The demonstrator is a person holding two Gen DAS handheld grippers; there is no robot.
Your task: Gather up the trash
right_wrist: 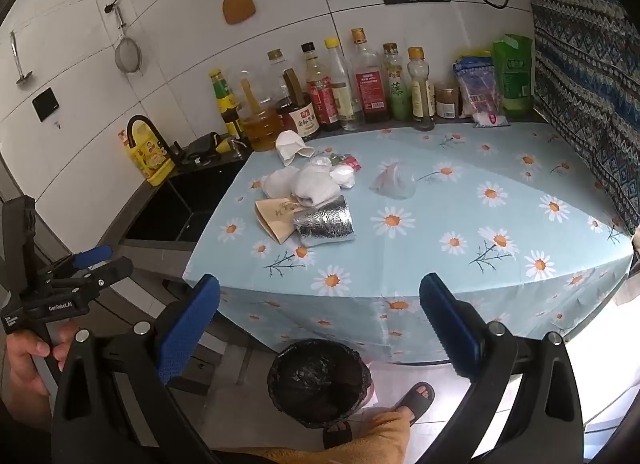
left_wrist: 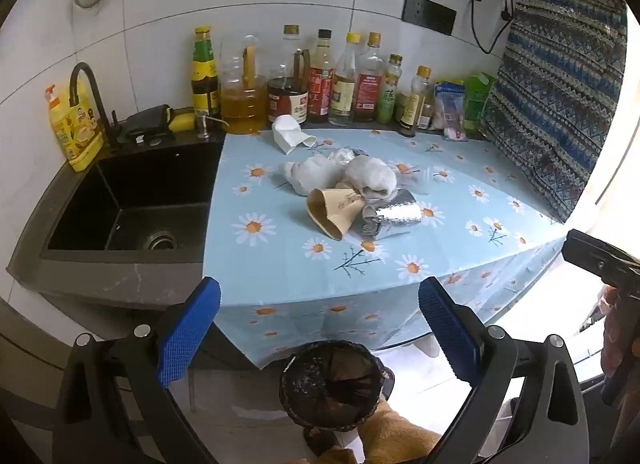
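A pile of trash lies in the middle of the daisy-print counter cloth [left_wrist: 280, 264]: crumpled white tissues [left_wrist: 370, 176] [right_wrist: 316, 184], a squashed tan paper cup [left_wrist: 332, 212] [right_wrist: 276, 216], a silver foil wrapper [left_wrist: 396, 214] [right_wrist: 326, 224], a white paper cup on its side [left_wrist: 290, 134] [right_wrist: 290, 146] and a clear plastic piece [right_wrist: 394, 184]. A bin lined with a black bag [left_wrist: 332, 384] [right_wrist: 318, 380] stands on the floor below the counter's front edge. My left gripper [left_wrist: 320, 332] and right gripper [right_wrist: 320, 328] both hover open and empty before the counter, short of the pile.
A black sink [left_wrist: 132, 208] with a tap [left_wrist: 86, 92] sits left of the cloth. Several sauce and oil bottles [left_wrist: 320, 80] line the back wall. A patterned cloth [left_wrist: 556, 104] hangs at the right. A person's sandalled feet [right_wrist: 416, 400] stand beside the bin.
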